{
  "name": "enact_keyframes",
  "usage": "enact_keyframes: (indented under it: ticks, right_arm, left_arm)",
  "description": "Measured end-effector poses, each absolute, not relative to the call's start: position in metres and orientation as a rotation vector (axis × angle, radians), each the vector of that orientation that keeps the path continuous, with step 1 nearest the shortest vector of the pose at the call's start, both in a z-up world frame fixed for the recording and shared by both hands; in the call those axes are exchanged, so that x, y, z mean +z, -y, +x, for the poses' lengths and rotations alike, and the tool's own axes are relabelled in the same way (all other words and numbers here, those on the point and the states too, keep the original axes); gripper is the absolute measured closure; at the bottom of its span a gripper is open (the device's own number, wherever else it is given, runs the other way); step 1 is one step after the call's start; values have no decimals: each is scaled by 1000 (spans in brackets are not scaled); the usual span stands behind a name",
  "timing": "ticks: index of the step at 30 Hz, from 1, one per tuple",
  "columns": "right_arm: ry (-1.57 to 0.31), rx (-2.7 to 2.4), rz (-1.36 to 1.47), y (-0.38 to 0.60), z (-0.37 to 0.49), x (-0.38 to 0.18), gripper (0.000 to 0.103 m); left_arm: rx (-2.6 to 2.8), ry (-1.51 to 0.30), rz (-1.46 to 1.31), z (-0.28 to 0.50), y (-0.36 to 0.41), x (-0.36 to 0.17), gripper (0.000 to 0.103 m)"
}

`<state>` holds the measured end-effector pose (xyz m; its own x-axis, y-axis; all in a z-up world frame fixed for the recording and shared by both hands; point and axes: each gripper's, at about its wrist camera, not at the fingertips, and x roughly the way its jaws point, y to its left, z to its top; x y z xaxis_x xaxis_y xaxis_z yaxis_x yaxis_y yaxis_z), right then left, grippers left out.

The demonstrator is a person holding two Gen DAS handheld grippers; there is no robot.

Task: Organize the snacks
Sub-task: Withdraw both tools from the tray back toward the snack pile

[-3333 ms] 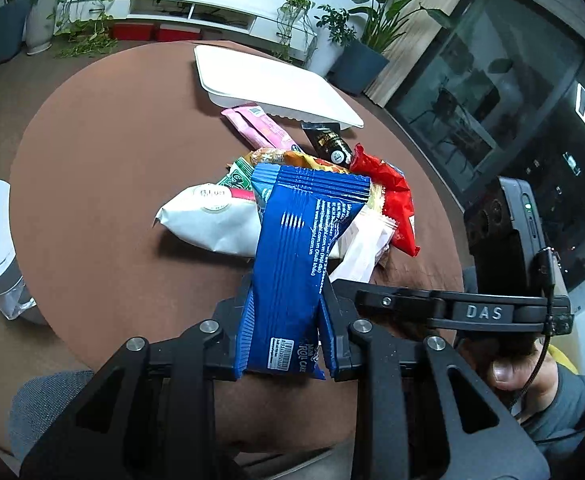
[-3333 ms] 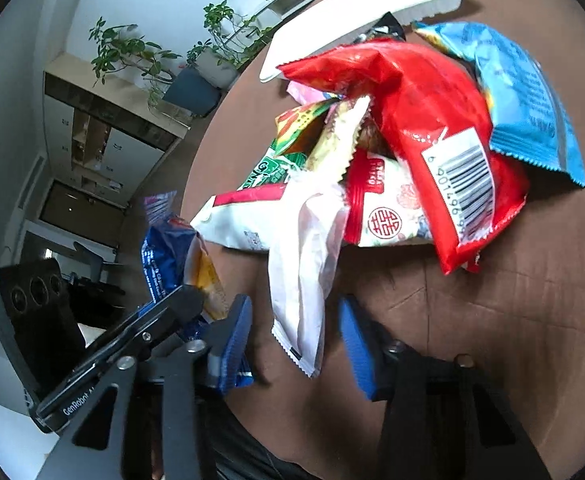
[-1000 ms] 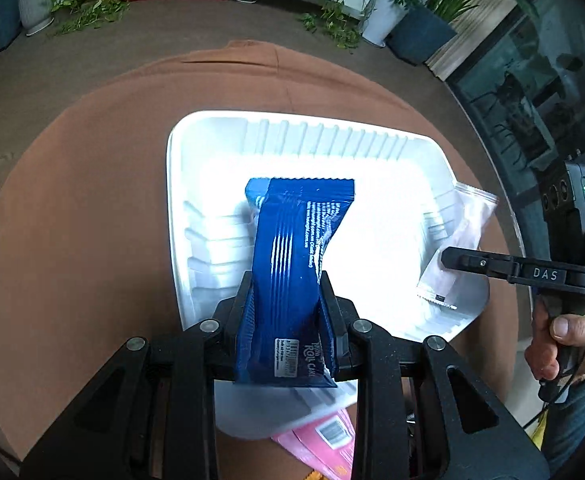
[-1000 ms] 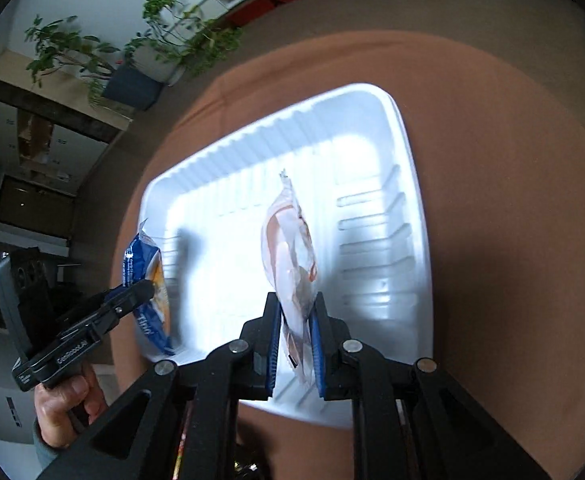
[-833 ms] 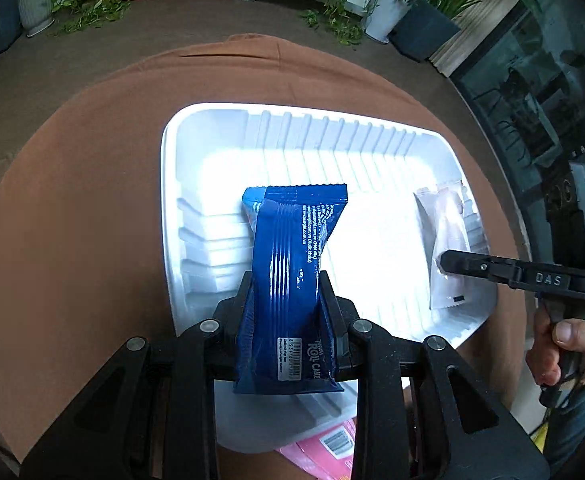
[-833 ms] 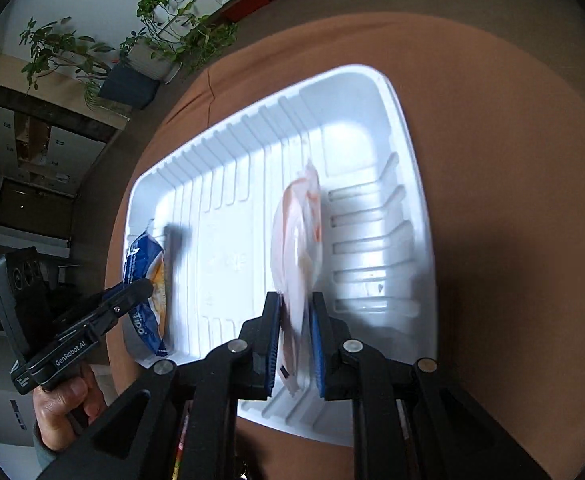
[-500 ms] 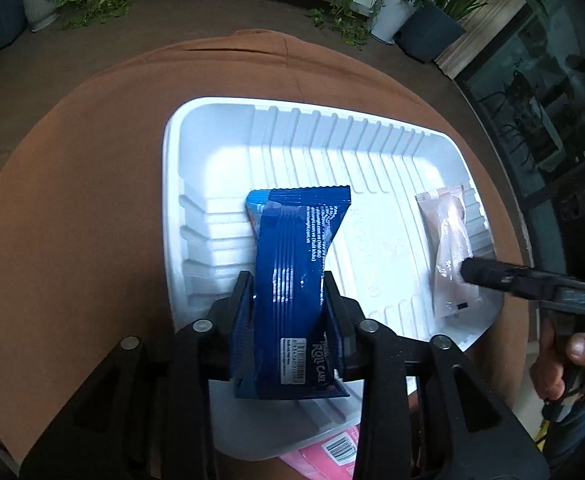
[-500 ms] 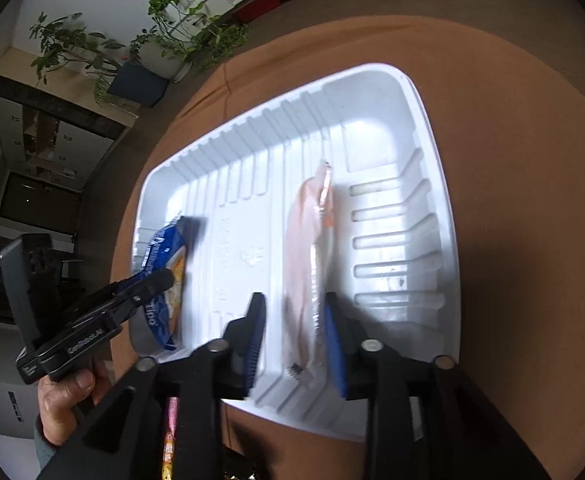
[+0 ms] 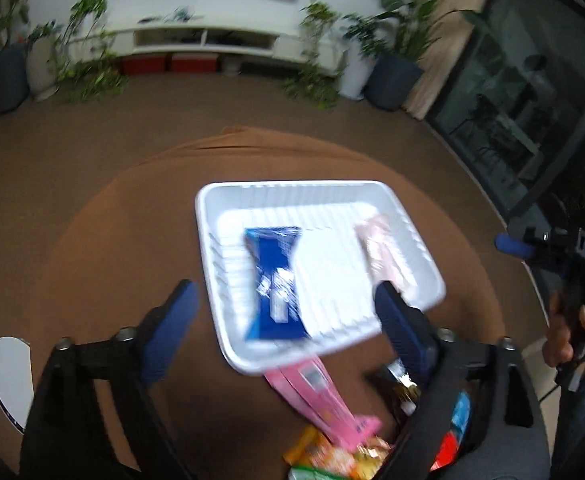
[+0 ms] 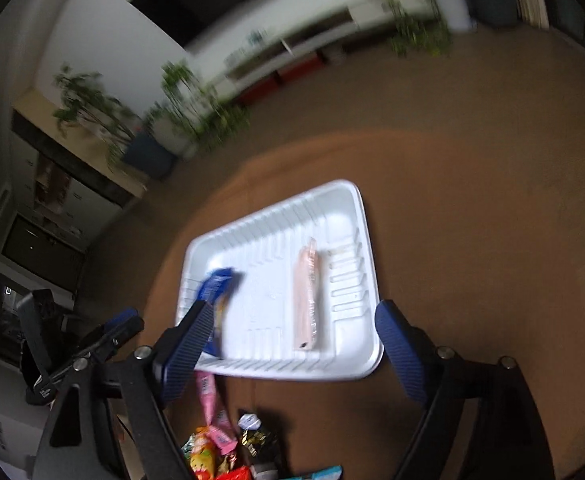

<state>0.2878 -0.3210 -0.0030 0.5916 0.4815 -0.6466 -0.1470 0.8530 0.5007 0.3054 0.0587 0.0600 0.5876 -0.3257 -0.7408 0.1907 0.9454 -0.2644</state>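
Observation:
A white foam tray sits on the round brown table. A blue snack pack lies in its left part. A pale pink-white pack lies in its right part. My left gripper is open and empty, raised above the tray's near edge. My right gripper is open and empty, also raised above the near edge. The right gripper shows at the right of the left wrist view.
A pile of loose snacks lies near the tray's front edge: a pink pack, orange and green packs, a dark wrapped piece, a red pack. A white bin stands left of the table.
Both grippers opened wide and let go of their packs, which now lie in the tray. Both grippers pulled back and up from the tray.

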Motion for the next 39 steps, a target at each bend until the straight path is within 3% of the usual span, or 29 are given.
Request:
enact_keyframes:
  ticks: [3, 6, 10, 18, 39]
  right_arm:
    - [-738, 412, 357, 307, 241, 16, 6]
    - [-660, 417, 231, 285, 199, 27, 5]
    - [-611, 391, 63, 249, 145, 21, 5]
    - [-670, 373, -5, 216, 71, -19, 5]
    - [-824, 237, -88, 206, 30, -58, 5]
  left_arm:
    - [-317, -791, -141, 261, -54, 68, 0]
    - [-304, -646, -148, 208, -50, 69, 0]
    - [-231, -594, -162, 154, -50, 59, 0]
    - [-83, -785, -184, 86, -57, 12, 0]
    - [-79, -795, -106, 48, -31, -7, 0]
